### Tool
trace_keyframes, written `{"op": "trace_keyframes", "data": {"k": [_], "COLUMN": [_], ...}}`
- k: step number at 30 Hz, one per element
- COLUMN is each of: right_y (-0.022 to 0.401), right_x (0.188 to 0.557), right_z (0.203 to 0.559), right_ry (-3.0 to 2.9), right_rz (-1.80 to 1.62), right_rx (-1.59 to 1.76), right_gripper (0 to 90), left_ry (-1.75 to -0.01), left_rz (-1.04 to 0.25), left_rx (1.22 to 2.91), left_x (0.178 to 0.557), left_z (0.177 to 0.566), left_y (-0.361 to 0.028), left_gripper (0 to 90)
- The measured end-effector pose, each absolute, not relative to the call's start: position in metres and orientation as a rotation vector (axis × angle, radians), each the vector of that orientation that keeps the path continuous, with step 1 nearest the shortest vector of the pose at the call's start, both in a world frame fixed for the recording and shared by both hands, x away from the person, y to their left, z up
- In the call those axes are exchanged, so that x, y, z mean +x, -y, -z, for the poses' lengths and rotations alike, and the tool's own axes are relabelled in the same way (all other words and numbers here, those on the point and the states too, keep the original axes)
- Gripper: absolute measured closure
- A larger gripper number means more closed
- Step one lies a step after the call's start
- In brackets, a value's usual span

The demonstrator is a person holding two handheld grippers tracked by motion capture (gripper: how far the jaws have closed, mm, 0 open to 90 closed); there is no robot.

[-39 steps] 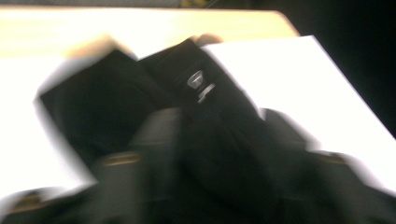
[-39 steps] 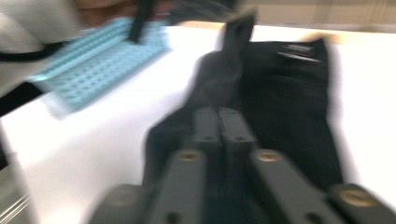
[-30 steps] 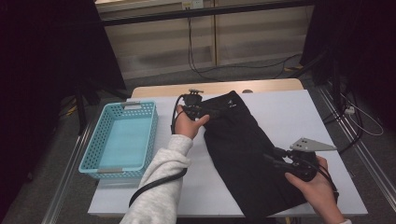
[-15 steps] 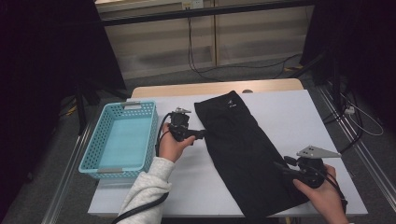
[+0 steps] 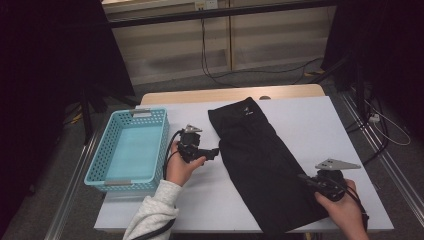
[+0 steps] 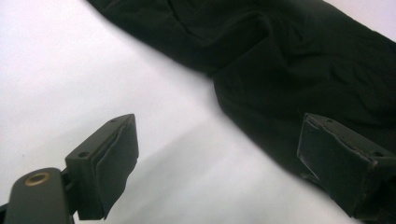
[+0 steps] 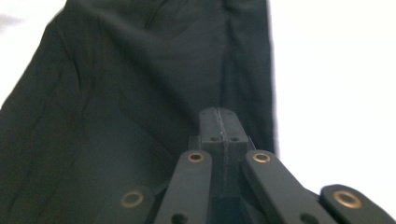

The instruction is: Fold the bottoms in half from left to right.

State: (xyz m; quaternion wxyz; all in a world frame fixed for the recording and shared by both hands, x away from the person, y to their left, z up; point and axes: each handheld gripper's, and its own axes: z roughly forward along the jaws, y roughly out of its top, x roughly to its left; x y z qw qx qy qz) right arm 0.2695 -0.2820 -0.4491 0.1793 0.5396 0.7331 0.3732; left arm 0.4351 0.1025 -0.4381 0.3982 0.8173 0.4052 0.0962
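High view: turquoise basket [image 5: 131, 150] sits empty; left gripper [image 5: 214, 152] gapes, right gripper [image 5: 305, 179] pinched together over black garment [image 5: 260, 160].

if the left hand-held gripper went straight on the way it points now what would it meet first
Probably the near edge of the black trousers: the open left hand-held gripper points across bare white table toward them, though its height above the table is unclear.

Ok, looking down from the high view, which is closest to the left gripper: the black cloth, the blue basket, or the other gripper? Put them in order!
From the left gripper:
1. The black cloth, right beside its jaws, toward the table's middle.
2. The blue basket, on its other side, at the table's left edge.
3. The right gripper, across the cloth, near the table's front right corner.
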Motion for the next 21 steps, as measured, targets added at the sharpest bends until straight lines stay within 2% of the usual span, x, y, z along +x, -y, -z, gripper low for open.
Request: {"op": "trace_keyframes", "data": {"k": [7,15,17,19,21], "right_y": [0.302,0.304,0.301,0.300,0.298], "right_x": [0.262,0.263,0.265,0.266,0.267], "right_z": [0.450,0.456,0.458,0.457,0.453], "right_ry": [-2.034,-2.041,-2.053,-2.053,-2.048], "right_rz": [-1.038,-0.992,-0.963,-0.968,-0.973], "right_rx": [1.575,1.570,1.553,1.540,1.505], "right_gripper": [90.0,89.5,86.9,78.4,76.1], "left_ry": [-1.005,-0.989,-0.998,-0.994,-1.003], "left_rz": [-0.247,-0.236,-0.232,-0.229,-0.242], "left_rx": [2.051,2.063,2.078,2.083,2.075], "left_x": [0.427,0.423,0.424,0.424,0.424], "left_z": [0.439,0.448,0.451,0.452,0.454], "left_y": [-0.107,-0.112,-0.113,-0.115,-0.114], "left_gripper": [12.4,12.4,12.4,12.4,12.3]}}
